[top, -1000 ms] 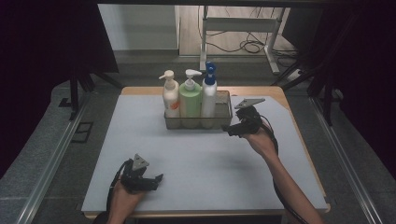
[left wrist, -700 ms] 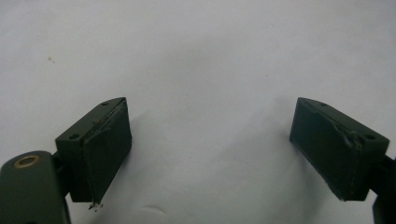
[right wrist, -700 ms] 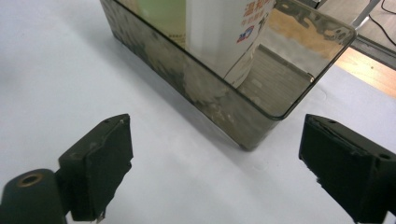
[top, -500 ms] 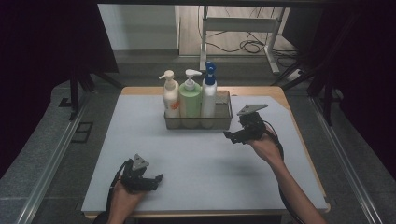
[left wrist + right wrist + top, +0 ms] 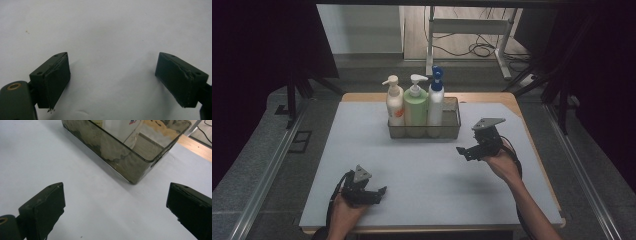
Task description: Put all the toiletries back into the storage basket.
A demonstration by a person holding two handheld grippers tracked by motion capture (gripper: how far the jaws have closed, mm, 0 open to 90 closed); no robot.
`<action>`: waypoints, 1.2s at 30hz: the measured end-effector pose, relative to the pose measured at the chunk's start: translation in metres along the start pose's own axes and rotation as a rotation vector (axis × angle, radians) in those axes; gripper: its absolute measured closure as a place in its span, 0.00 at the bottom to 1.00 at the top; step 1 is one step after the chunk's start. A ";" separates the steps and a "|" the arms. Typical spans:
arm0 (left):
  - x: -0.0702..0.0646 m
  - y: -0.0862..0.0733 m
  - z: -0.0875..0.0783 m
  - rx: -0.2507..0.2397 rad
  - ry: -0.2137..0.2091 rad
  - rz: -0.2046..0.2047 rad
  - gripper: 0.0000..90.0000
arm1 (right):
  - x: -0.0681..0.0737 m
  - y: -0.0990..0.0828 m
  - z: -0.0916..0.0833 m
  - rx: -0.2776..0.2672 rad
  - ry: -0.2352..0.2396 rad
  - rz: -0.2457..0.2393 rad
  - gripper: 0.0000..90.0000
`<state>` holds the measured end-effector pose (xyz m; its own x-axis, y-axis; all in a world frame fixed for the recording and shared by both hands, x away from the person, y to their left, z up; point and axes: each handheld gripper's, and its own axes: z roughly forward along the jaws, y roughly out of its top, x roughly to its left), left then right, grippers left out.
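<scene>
A smoky clear bin (image 5: pixel 453 133) stands at the back middle of the pale mat (image 5: pixel 422 175). It holds three pump bottles: a white one with an orange label (image 5: pixel 394 102), a green one (image 5: pixel 415 104) and a white one with a blue pump (image 5: pixel 435 97). My right gripper (image 5: pixel 465 152) hovers just right of and in front of the bin, pointing left. Its jaws have just been opening and nothing is between them. In the right gripper view the bin's corner (image 5: pixel 132 170) lies ahead of the right gripper (image 5: pixel 115 210). My left gripper (image 5: pixel 379 192) rests open near the front edge, over bare mat (image 5: pixel 112 37).
The mat covers a wooden table whose edge (image 5: pixel 512 97) shows at the back right. Metal rails (image 5: pixel 267 170) run along both sides. A desk frame and cables (image 5: pixel 482 47) stand on the floor behind the table.
My right gripper has drawn back from the bin's right end toward the near right, and it sits a little lower. The left gripper has stayed put.
</scene>
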<state>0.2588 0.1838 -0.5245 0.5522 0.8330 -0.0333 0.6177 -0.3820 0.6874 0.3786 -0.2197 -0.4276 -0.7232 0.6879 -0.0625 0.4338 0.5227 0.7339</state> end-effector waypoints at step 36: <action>0.000 0.000 0.000 0.001 0.001 0.001 0.14 | -0.003 -0.070 -0.038 0.040 -0.040 0.027 0.01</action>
<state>0.2587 0.1839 -0.5244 0.5520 0.8332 -0.0321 0.6180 -0.3830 0.6865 0.3300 -0.2770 -0.4533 -0.6888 0.7215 -0.0708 0.4750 0.5229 0.7078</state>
